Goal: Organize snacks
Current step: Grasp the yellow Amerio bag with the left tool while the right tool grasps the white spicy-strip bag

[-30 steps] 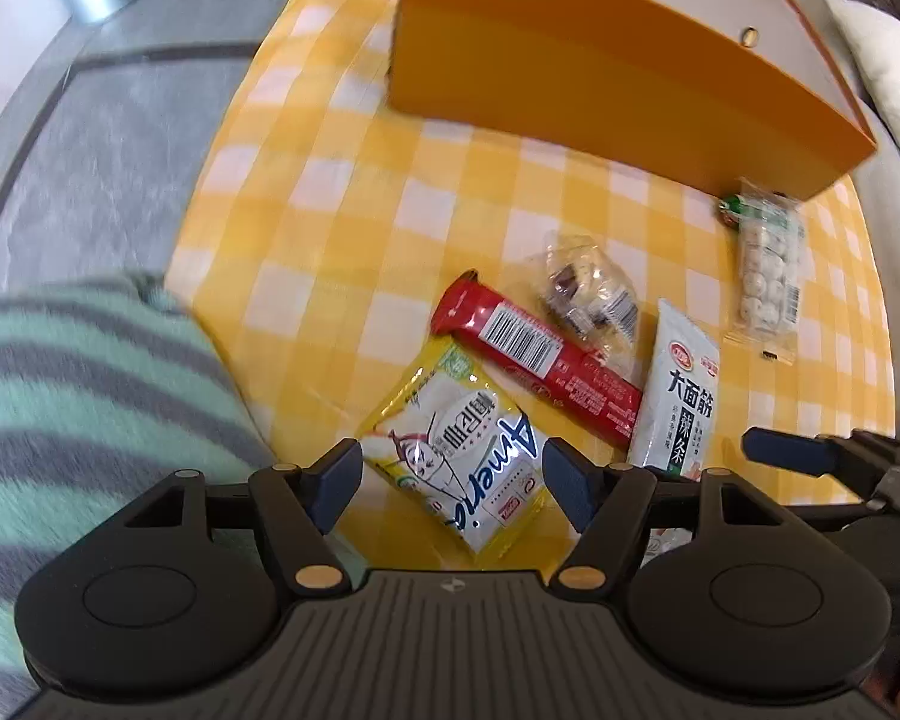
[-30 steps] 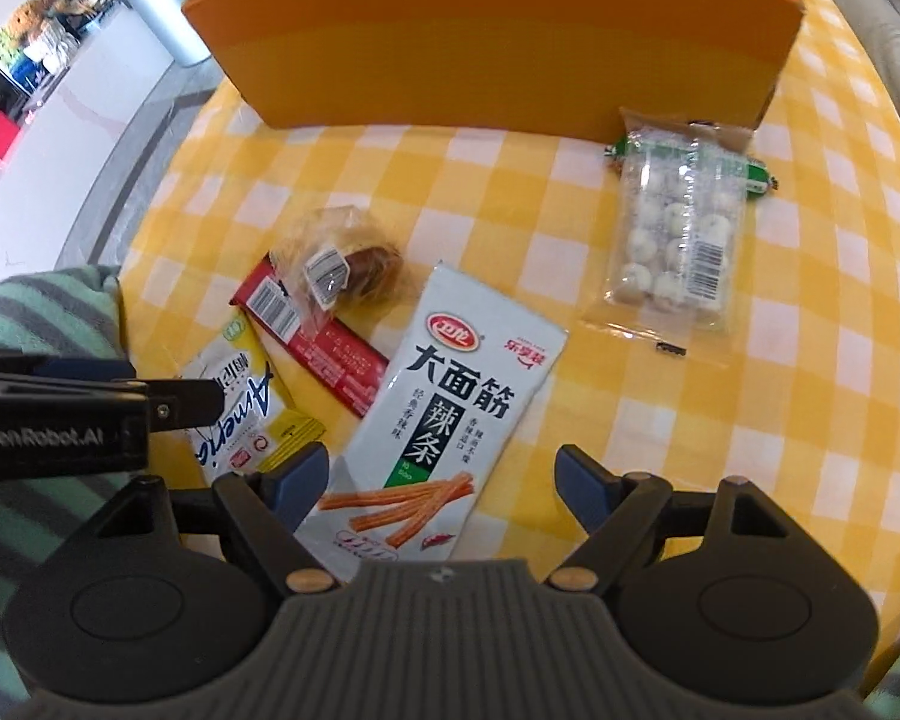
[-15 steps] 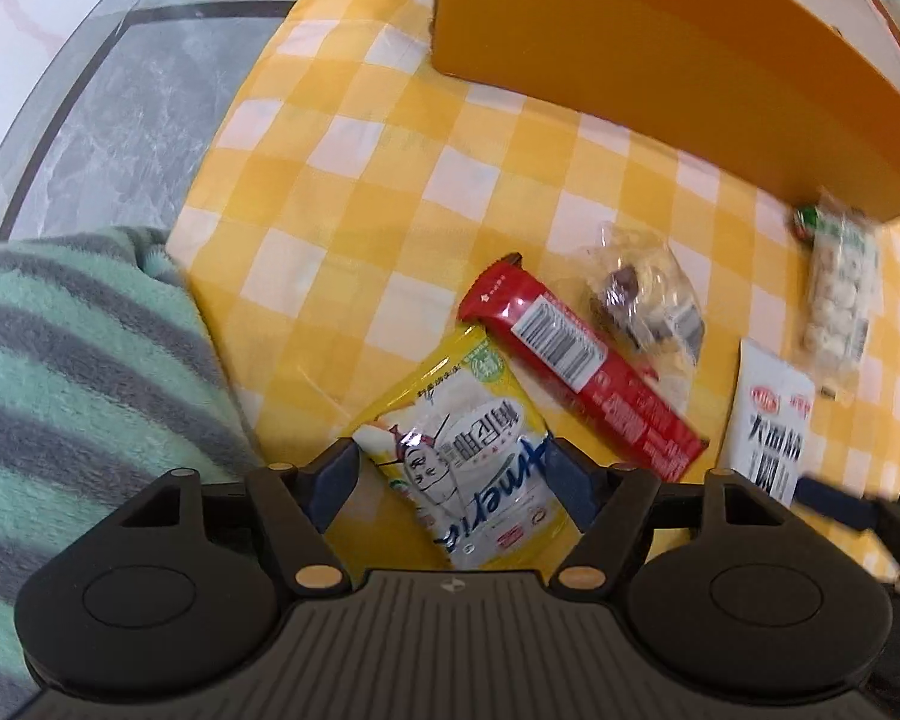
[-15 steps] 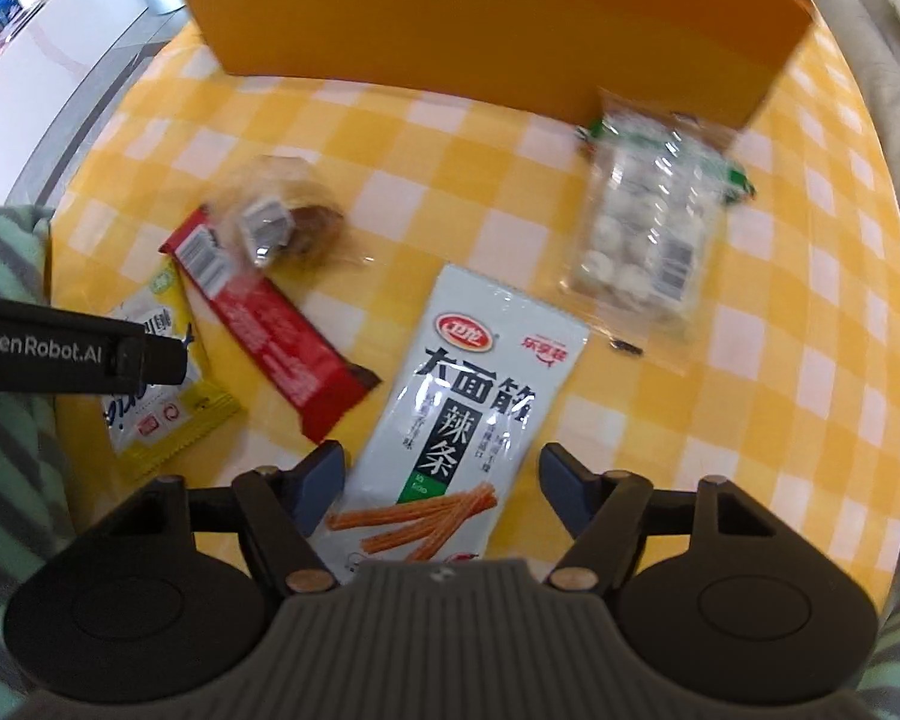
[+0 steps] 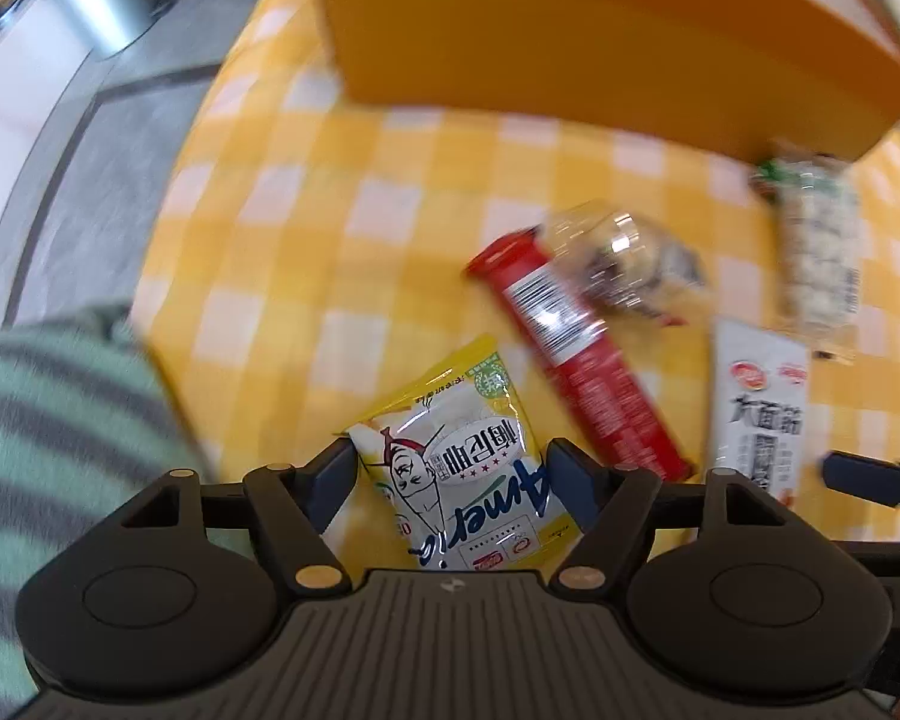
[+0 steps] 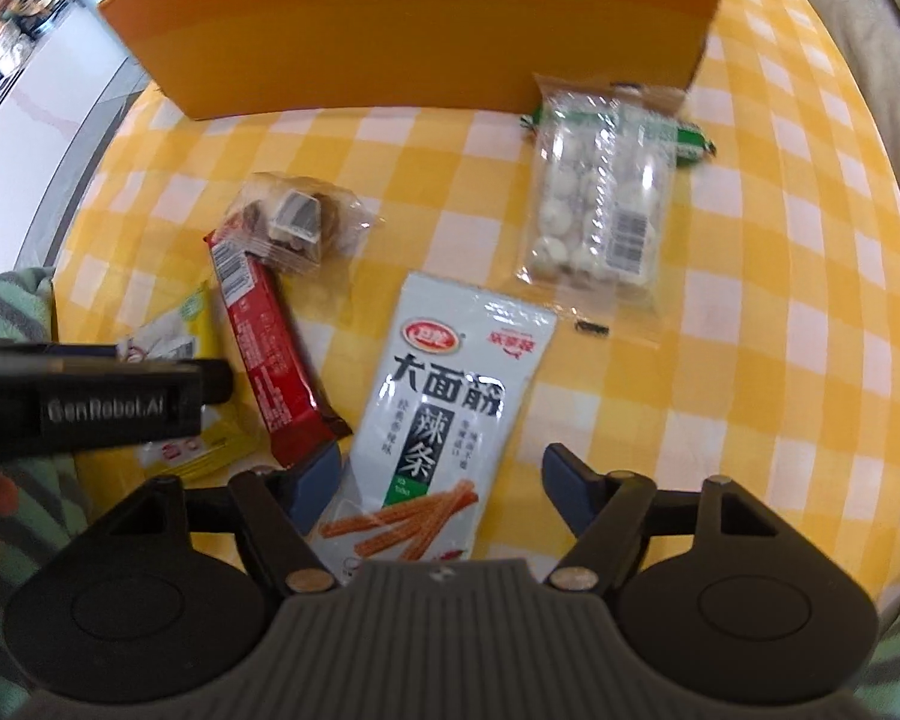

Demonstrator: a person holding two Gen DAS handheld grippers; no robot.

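Both tongs have closed in on their packets since a second ago. My left gripper (image 5: 450,474) has come over the yellow packet (image 5: 468,456), which now lies between its jaws where before it lay just ahead of them; those jaws have just been opening and stand wide apart, pads beside the packet's edges but not pressing as far as I can tell. My right gripper (image 6: 441,474) now straddles the lower end of the white spicy-strip packet (image 6: 444,414); its jaws dipped narrower and have just been opening again, and they stand apart with the packet between them, unclamped.

Landmark: the orange box (image 6: 426,30) at the far edge of the checked tablecloth (image 6: 780,360).

- Nothing visibly in the box; its inside is hidden from both views.
- Clear pack of white balls (image 6: 600,192): nearest the box, its top end just beside the box's near wall.
- Small clear bag with dark pieces (image 6: 297,222): a little out from the box, overlapping the top of the red bar (image 6: 267,354).
- Red bar: runs away from the box, between the yellow and white packets.
- Yellow and white packets: farthest from the box, under my tongs.

Judgement: barely begun. All five snacks still lie loose on the cloth. Two grasps are lined up, neither closed.
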